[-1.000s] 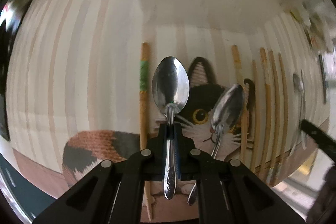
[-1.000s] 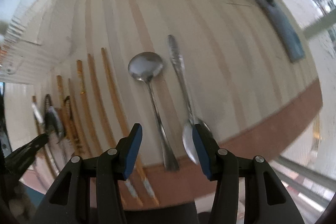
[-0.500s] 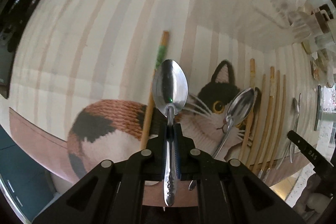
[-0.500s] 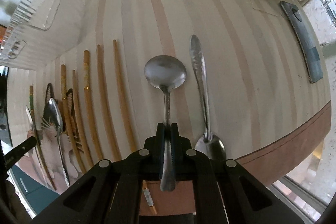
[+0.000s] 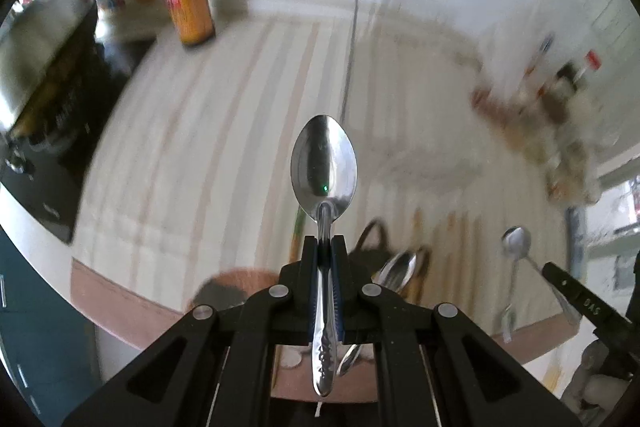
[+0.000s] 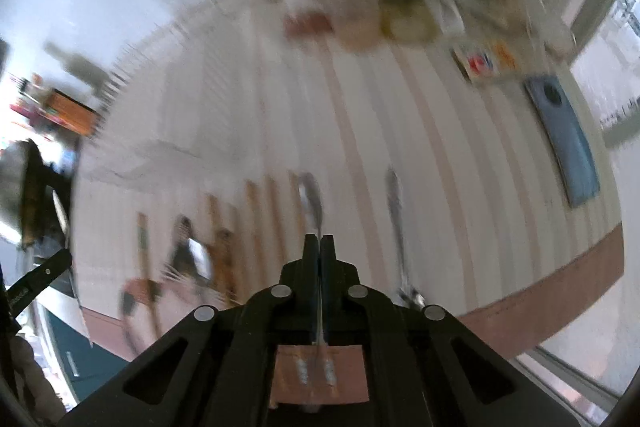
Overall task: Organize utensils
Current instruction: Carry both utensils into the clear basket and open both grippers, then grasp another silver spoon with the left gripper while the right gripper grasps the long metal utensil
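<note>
While both spoons are off the bench, this looks like the carrying step of the sort — each hand has a piece picked out of the row and raised above the striped cloth (image 5: 224,131). The left tongs (image 5: 325,247) are clamped on the handle of an oval spoon (image 5: 324,167), its bowl standing up ahead of the fingers and sharp in the left view. The right tongs (image 6: 319,247) are pressed together on a second, round-bowled spoon (image 6: 311,193), held edge-on and smeared by blur. Left on the cloth are the chopsticks (image 6: 276,215), a spoon by the cat picture (image 5: 396,267), and another spoon (image 6: 394,211) lying to the right with its bowl toward the near edge. The next move, I would judge, calls for bringing each spoon level over a free strip beside its fellows before letting go; a tilted release would send it skidding. Only the left view shows the orange-labelled bottle (image 5: 188,3) at the far edge and the right tongs' spoon hanging in mid-air; only the right view shows the blue phone (image 6: 568,143).
</note>
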### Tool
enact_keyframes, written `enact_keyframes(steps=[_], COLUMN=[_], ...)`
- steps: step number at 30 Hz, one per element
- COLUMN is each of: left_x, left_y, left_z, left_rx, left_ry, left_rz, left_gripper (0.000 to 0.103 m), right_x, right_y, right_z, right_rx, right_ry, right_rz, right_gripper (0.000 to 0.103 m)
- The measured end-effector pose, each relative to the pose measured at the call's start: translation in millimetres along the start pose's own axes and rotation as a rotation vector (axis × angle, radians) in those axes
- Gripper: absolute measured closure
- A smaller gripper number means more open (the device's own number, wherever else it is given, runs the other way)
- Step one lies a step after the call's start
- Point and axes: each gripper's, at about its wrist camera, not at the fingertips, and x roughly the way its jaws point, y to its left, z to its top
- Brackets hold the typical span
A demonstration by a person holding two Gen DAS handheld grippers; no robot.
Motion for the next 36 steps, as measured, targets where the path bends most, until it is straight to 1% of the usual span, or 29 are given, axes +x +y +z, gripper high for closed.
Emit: enact_keyframes(steps=[1, 2, 4, 5, 7, 10, 13, 14, 17, 19, 20, 21, 22, 23, 24, 26, 27, 28, 29, 30, 31, 32, 33, 34, 36], left_x=[-3.7, -17.7, -19.0, -17.7, -27.0, -15.2, 8.2, 19.4, 56.3, 79.7, 85.8, 87.7, 88.5, 86.4, 84.0, 76.5, 72.8, 68.6, 62.5, 55.6, 50.7, 45.4, 41.1, 40.3, 44.3], left_y=[-9.7, -12.8, -23.0, -30.0, -35.6, -49.7, -58.8, -60.1, -63.6, -64.4, -64.3, -64.5, -64.5, -62.9, -60.7, -54.4, -52.1, -49.7, -45.7, -42.1, -39.4, -37.7, -37.2, -37.9, -39.4], left_z=[8.3, 18.6, 47.1, 53.7, 73.4, 105.7, 130.7, 138.4, 159.1, 167.4, 168.7, 168.1, 168.4, 165.2, 163.0, 154.9, 151.0, 146.0, 139.5, 130.5, 123.0, 113.4, 100.7, 87.9, 67.8], left_rx=[-0.002, 0.002, 0.006, 0.006, 0.012, 0.017, 0.012, 0.009, 0.005, 0.011, 0.015, 0.019, 0.026, 0.032, 0.029, 0.029, 0.034, 0.037, 0.042, 0.048, 0.052, 0.061, 0.077, 0.102, 0.137], left_ry=[-0.022, -0.053, -0.087, -0.096, -0.112, -0.114, -0.072, -0.051, 0.036, 0.107, 0.126, 0.130, 0.126, 0.114, 0.103, 0.074, 0.055, 0.032, -0.001, -0.041, -0.071, -0.108, -0.144, -0.153, -0.140], left_rz=[-0.011, -0.028, -0.057, -0.065, -0.088, -0.096, -0.105, -0.106, -0.127, -0.154, -0.146, -0.134, -0.122, -0.115, -0.109, -0.068, -0.042, -0.012, 0.021, 0.066, 0.099, 0.131, 0.162, 0.186, 0.211], left_gripper=[0.099, 0.099, 0.099, 0.099, 0.099, 0.099, 0.099, 0.099, 0.099, 0.098, 0.098, 0.098, 0.097, 0.097, 0.096, 0.092, 0.084, 0.069, 0.059, 0.037, 0.022, 0.017, 0.006, 0.000, 0.000], right_x=[-9.6, -4.9, -11.9, -11.8, -13.0, -12.6, 0.0, 3.7, 23.4, 41.2, 47.9, 55.8, 61.8, 63.6, 62.0, 56.1, 50.8, 44.4, 35.9, 30.0, 21.7, 15.4, 7.9, 2.2, -5.6], right_y=[5.4, 22.1, 37.8, 49.1, 64.4, 82.2, 96.3, 101.3, 113.6, 122.0, 124.1, 126.3, 122.4, 121.1, 118.0, 109.1, 102.6, 96.4, 88.6, 81.0, 69.4, 60.5, 47.7, 36.7, 9.4], right_z=[12.5, 23.4, 41.0, 49.3, 66.1, 92.0, 118.7, 121.3, 136.6, 144.9, 146.4, 148.9, 147.5, 146.4, 144.1, 139.4, 135.3, 130.5, 124.2, 118.3, 108.8, 101.2, 91.0, 81.9, 60.2], right_rx=[-0.010, -0.018, -0.037, -0.045, -0.054, -0.049, -0.036, -0.035, -0.041, -0.055, -0.059, -0.061, -0.058, -0.054, -0.051, -0.050, -0.046, -0.048, -0.053, -0.053, -0.048, -0.042, -0.031, -0.023, -0.005], right_ry=[-0.018, -0.035, -0.063, -0.075, -0.091, -0.106, -0.095, -0.091, -0.054, -0.004, 0.013, 0.036, 0.048, 0.051, 0.041, 0.027, 0.018, 0.001, -0.025, -0.044, -0.071, -0.089, -0.115, -0.134, -0.148], right_rz=[0.024, 0.036, 0.059, 0.069, 0.097, 0.129, 0.149, 0.147, 0.147, 0.153, 0.148, 0.145, 0.147, 0.154, 0.152, 0.130, 0.120, 0.106, 0.072, 0.053, 0.041, 0.036, 0.029, 0.015, -0.036], right_gripper=[0.102, 0.102, 0.102, 0.102, 0.102, 0.102, 0.103, 0.102, 0.102, 0.102, 0.101, 0.099, 0.088, 0.075, 0.071, 0.070, 0.070, 0.068, 0.063, 0.059, 0.052, 0.045, 0.043, 0.040, 0.039])
